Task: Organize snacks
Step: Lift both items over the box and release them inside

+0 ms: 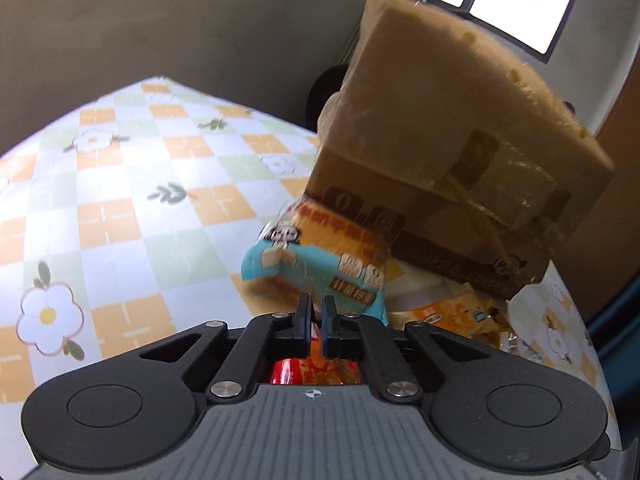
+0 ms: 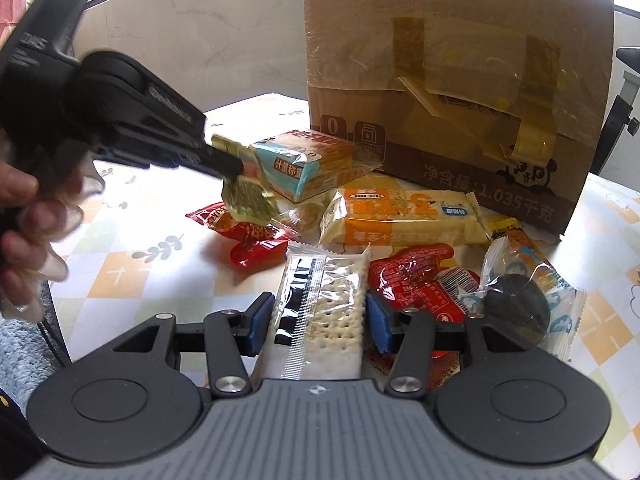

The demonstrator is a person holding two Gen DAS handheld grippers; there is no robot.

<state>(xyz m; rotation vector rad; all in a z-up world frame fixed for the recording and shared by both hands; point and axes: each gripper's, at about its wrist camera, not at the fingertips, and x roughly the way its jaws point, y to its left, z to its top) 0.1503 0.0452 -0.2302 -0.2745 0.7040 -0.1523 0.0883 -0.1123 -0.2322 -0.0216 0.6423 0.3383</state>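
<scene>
Right wrist: cracker packet point(image 2: 320, 312) lies between the right tongs' point(image 2: 316, 322) pads.

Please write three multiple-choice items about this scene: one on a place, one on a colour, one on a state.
1. Where does the box stand?
A. on the cloth, behind the snacks
B. on the floor
C. between the right jaws

2. Which colours does the cloth's check have?
A. blue and black
B. orange, green and white
C. red and purple

3. How do the left gripper jaws stand?
A. wide open
B. shut on the box
C. shut on a gold packet

Key: A, the box rises behind the heap; B, the squares show these colours; C, the packet hangs from the closed jaws.
</scene>
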